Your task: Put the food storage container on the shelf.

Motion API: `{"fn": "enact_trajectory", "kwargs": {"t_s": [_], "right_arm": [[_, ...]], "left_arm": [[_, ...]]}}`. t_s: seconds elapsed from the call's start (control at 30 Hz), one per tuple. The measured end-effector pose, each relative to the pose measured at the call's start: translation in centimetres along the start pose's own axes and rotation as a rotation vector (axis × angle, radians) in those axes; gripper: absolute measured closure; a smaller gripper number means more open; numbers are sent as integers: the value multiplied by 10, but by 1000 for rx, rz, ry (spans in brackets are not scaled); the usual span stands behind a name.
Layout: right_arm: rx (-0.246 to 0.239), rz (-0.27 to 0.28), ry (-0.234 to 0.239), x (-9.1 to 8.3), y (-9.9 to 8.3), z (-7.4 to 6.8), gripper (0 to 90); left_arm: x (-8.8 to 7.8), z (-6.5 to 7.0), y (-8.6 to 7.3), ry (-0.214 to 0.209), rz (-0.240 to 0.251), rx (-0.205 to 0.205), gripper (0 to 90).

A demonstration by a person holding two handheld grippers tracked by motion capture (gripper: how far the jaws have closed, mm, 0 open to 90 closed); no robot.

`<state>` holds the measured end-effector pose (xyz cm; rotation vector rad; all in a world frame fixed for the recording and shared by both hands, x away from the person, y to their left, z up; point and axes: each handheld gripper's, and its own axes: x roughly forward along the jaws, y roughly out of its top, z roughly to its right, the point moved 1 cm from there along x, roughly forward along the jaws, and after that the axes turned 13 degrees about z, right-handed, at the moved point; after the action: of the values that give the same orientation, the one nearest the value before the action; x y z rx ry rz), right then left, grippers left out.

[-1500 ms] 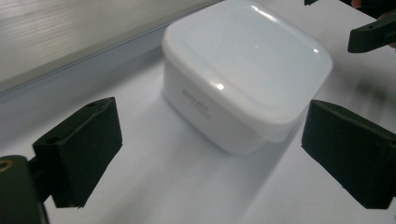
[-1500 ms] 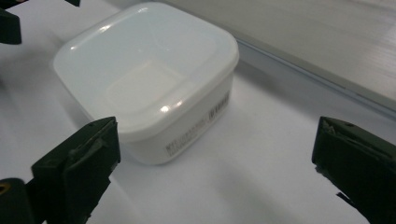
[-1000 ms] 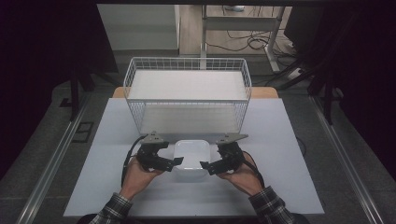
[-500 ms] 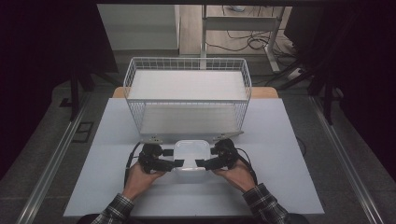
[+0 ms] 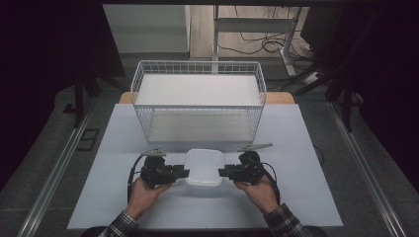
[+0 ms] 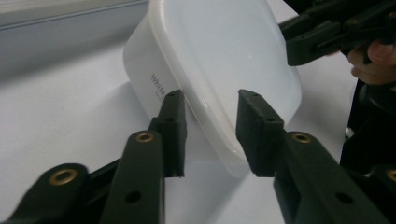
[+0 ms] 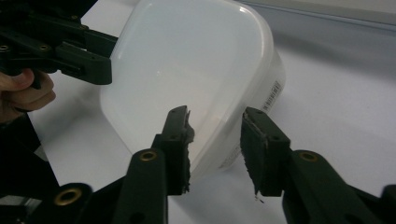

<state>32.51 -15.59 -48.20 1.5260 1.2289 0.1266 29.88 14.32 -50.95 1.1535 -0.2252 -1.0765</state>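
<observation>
A white lidded plastic container (image 5: 203, 165) lies on the white table near its front edge. My left gripper (image 5: 187, 173) holds its left end and my right gripper (image 5: 221, 173) its right end. Both pairs of jaws have just been closing with the container's edge between them. In the left gripper view, the left gripper (image 6: 210, 116) has one pad on the side wall and one on the lid of the container (image 6: 219, 51). In the right gripper view, the right gripper (image 7: 215, 135) grips the container (image 7: 187, 65) the same way. The container's underside is hidden.
A white wire basket (image 5: 197, 105) stands just behind the container, open at the top, with a pale floor. The table (image 5: 296, 148) has bare surface on both sides of my hands. Cables and a stand's legs lie on the floor beyond the table.
Both pairs of jaws have narrowed from wide open to closed on the container's ends. My hands have drawn slightly inward. The container has stayed in place.
</observation>
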Motion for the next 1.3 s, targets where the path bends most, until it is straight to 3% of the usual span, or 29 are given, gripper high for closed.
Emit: {"fn": "enact_trajectory", "kwargs": {"t_s": [0.1, 0.27, 0.33, 0.63, 1.3], "right_arm": [[13, 7, -1, -2, 1, 0, 682], [17, 34, -21, -4, 2, -1, 770], [-29, 44, -54, -3, 2, -2, 773], [-83, 121, -70, -1, 14, -5, 774], [-147, 203, -90, 21, 52, 6, 774]], "left_arm": [[-1, 1, 0, 16, 7, -18, 684], [-3, 6, 1, 51, 15, -3, 762], [-2, 9, 1, 81, 19, 34, 797], [-4, 5, 15, 98, 73, 39, 799], [8, -26, 45, 134, 122, 27, 795]]}}
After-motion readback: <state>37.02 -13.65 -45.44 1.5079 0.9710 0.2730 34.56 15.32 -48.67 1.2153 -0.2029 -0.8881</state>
